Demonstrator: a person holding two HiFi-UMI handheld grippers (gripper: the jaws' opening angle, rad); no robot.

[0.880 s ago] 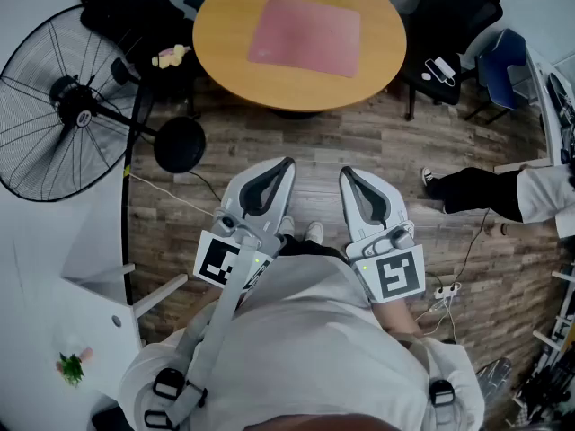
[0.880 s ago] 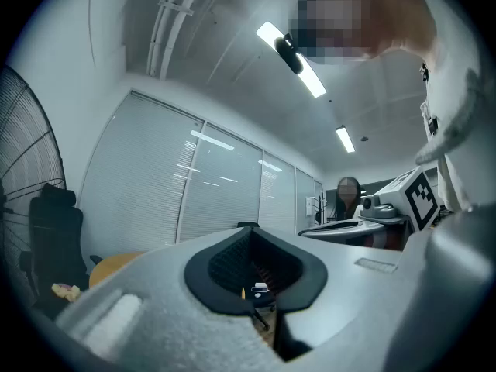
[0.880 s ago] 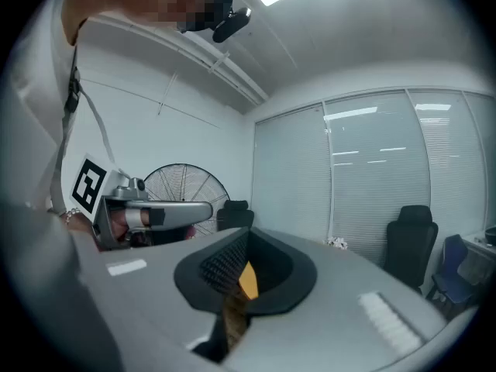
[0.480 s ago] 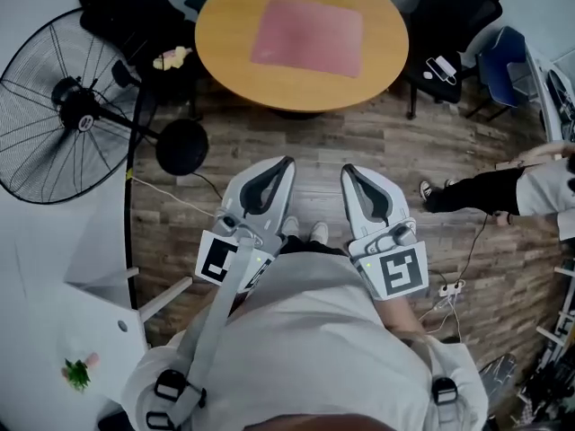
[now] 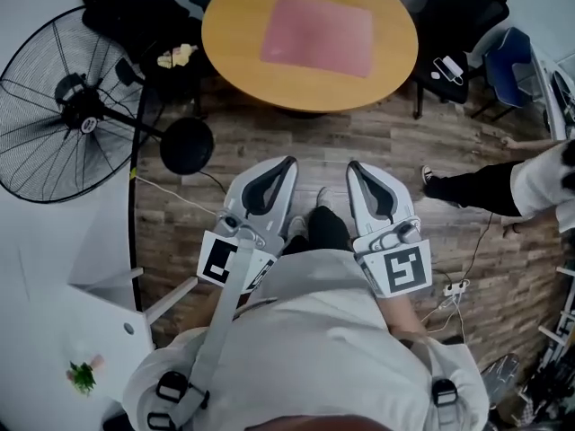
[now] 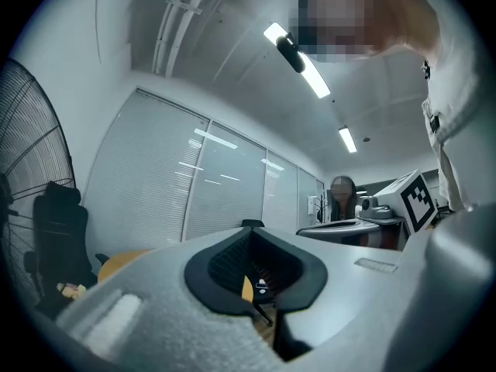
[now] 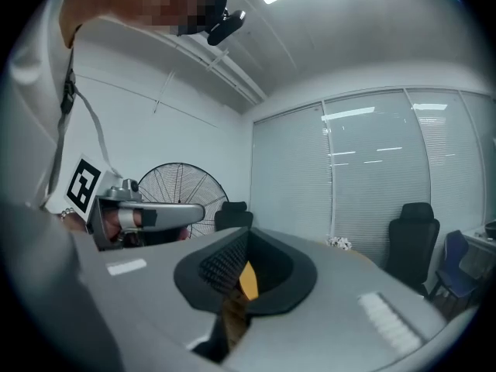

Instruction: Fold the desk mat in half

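At twelve o'clock, the pink rectangular desk mat [image 5: 319, 36] lay flat.
The white left gripper [image 5: 286, 162] and white right gripper [image 5: 353, 166] were clenched, empty.

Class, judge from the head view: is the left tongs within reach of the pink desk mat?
Probably not yet: the left tongs sit by the person's body, with wooden floor between them and the round table bearing the desk mat. Nothing blocks stepping closer.
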